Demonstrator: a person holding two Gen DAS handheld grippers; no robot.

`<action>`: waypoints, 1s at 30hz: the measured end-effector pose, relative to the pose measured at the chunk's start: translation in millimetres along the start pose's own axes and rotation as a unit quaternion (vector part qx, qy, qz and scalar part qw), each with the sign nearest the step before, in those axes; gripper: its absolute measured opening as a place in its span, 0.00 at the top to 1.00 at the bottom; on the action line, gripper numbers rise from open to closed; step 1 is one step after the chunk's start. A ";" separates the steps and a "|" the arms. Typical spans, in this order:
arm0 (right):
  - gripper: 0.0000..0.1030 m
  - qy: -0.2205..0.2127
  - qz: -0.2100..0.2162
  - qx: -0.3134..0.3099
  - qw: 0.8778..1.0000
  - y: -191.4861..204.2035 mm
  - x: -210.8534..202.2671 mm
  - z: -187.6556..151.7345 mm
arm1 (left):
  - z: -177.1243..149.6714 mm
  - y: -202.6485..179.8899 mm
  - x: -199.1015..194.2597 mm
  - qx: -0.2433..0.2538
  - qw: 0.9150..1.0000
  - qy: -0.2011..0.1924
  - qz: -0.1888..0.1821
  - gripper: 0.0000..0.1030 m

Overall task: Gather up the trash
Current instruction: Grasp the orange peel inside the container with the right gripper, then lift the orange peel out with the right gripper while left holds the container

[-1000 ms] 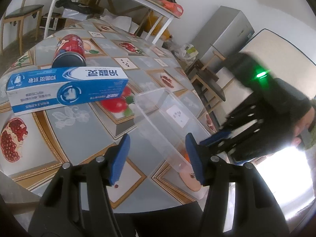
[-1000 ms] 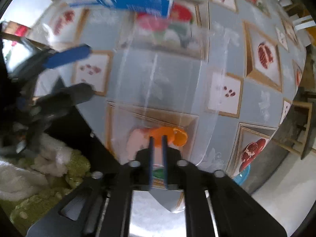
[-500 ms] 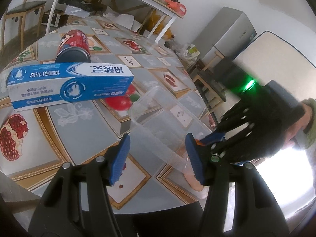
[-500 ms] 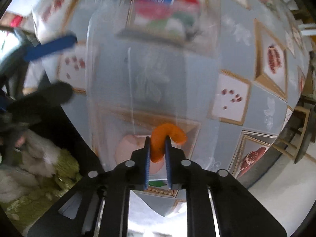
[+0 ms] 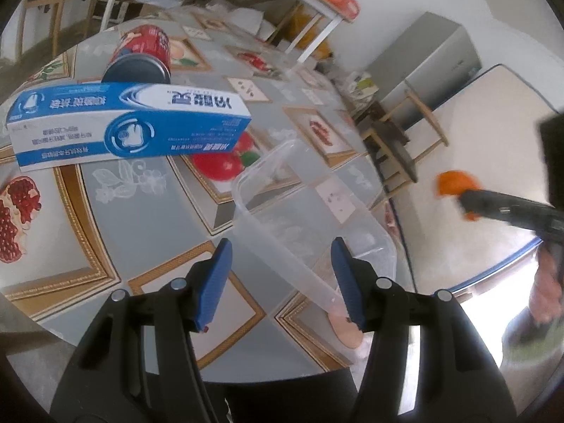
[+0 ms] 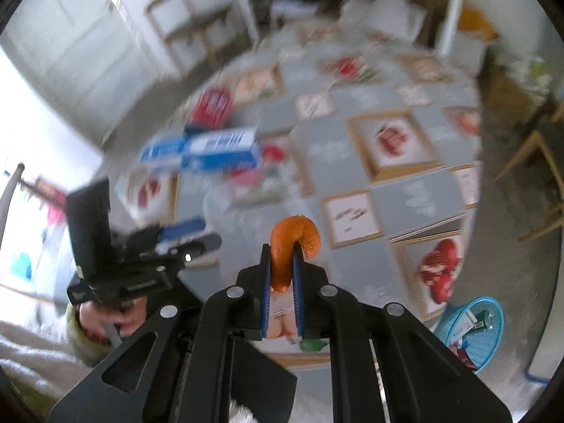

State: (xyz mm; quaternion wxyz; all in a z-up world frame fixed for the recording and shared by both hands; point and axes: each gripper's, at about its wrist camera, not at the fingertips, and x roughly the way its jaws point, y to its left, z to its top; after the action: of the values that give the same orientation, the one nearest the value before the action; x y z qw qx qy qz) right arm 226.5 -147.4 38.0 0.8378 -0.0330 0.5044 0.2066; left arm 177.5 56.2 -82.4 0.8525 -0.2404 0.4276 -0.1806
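Note:
A curled piece of orange peel (image 6: pixel 294 232) is pinched between the blue pads of my right gripper (image 6: pixel 282 246), which is shut on it in the air above the table. The left wrist view shows the same peel (image 5: pixel 453 183) off the table's right side. My left gripper (image 5: pixel 281 243) is open, with the near wall of a clear plastic container (image 5: pixel 317 218) passing between its fingers; the left pad stands clear of it. A blue toothpaste box (image 5: pixel 127 127) and a red can (image 5: pixel 144 53) lie beyond the container.
The table (image 5: pixel 141 211) has a grey cloth with fruit pictures. A blue mesh basket (image 6: pixel 472 331) holding scraps stands on the floor at the table's right. Wooden chairs, a white rack and a grey cabinet (image 5: pixel 433 63) surround the table.
My right gripper closed on the orange peel inside the container and lifted it up and away to the right. The left gripper stayed where it was.

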 end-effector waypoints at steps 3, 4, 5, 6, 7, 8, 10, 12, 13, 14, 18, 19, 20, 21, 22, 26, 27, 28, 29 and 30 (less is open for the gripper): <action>0.89 -0.048 -0.042 0.025 0.998 -16.0 -8.7 -14.3 | 0.1 -10.3 9.0 0.017 0.999 0.004 0.030 0.48; 0.89 -0.060 -0.058 0.035 0.996 -22.0 -9.0 -20.7 | -0.7 -13.7 12.2 0.024 0.999 0.007 0.041 0.51; 0.89 -0.065 -0.062 0.048 0.995 -28.3 -7.3 -27.4 | -1.8 -17.8 16.6 0.031 0.998 0.013 0.051 0.57; 0.89 -0.066 -0.057 0.058 0.994 -32.4 -6.9 -32.8 | -2.7 -19.5 18.4 0.035 0.998 0.016 0.057 0.59; 0.89 -0.067 -0.044 0.075 0.994 -37.9 -4.9 -39.3 | -3.4 -21.5 20.6 0.040 0.997 0.020 0.062 0.64; 0.89 -0.069 -0.031 0.091 0.993 -43.2 -2.8 -46.0 | -4.0 -23.3 21.4 0.046 0.997 0.021 0.064 0.67; 0.89 -0.074 -0.021 0.109 0.991 -49.5 -0.6 -56.3 | -3.1 -27.3 20.0 0.067 0.995 0.020 0.075 0.77; 0.89 -0.076 -0.010 0.126 0.989 -54.9 4.9 -65.5 | -0.9 -28.4 17.7 0.077 0.994 0.022 0.080 0.86; 0.89 -0.076 -0.006 0.131 0.988 -56.6 7.0 -68.6 | 0.6 -28.1 15.7 0.081 0.993 0.023 0.080 0.88; 0.89 -0.074 -0.003 0.135 0.988 -57.9 9.4 -71.4 | 1.4 -28.1 13.3 0.086 0.993 0.025 0.081 0.90; 0.89 -0.069 -0.010 0.134 0.989 -59.1 21.4 -79.3 | 3.4 -25.7 5.4 0.100 0.991 0.037 0.086 0.92; 0.89 -0.067 -0.011 0.134 0.989 -59.4 25.0 -80.3 | 3.0 -24.8 6.0 0.100 0.990 0.043 0.087 0.92; 0.89 -0.065 -0.009 0.135 0.989 -59.9 28.7 -81.3 | 2.6 -23.5 6.7 0.097 0.990 0.049 0.088 0.91; 0.89 -0.062 -0.004 0.138 0.988 -60.8 32.8 -82.1 | 2.2 -22.8 8.6 0.094 0.990 0.054 0.092 0.91; 0.89 -0.061 -0.001 0.141 0.988 -60.7 34.4 -83.0 | 1.7 -22.6 9.8 0.092 0.989 0.057 0.099 0.91; 0.89 -0.060 0.006 0.143 0.988 -59.3 41.1 -84.6 | -0.8 -25.5 14.9 0.091 0.988 0.064 0.105 0.88; 0.89 -0.061 0.006 0.144 0.988 -58.5 40.8 -84.4 | -1.4 -26.9 16.0 0.094 0.988 0.064 0.109 0.88; 0.89 -0.061 0.007 0.144 0.988 -58.2 41.4 -84.6 | -2.3 -28.4 17.2 0.098 0.987 0.064 0.113 0.88; 0.89 -0.061 0.008 0.145 0.988 -58.2 42.0 -84.7 | -3.4 -28.7 17.8 0.099 0.986 0.064 0.114 0.89; 0.89 -0.061 0.009 0.145 0.987 -58.5 42.9 -85.0 | -4.5 -29.9 18.5 0.100 0.986 0.065 0.114 0.89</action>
State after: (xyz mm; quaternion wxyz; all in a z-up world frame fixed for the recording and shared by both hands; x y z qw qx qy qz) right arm 195.5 -209.8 -49.4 0.8608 0.1064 0.4775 0.1402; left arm 181.3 21.1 -79.8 0.8577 -0.0910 0.4866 -0.1391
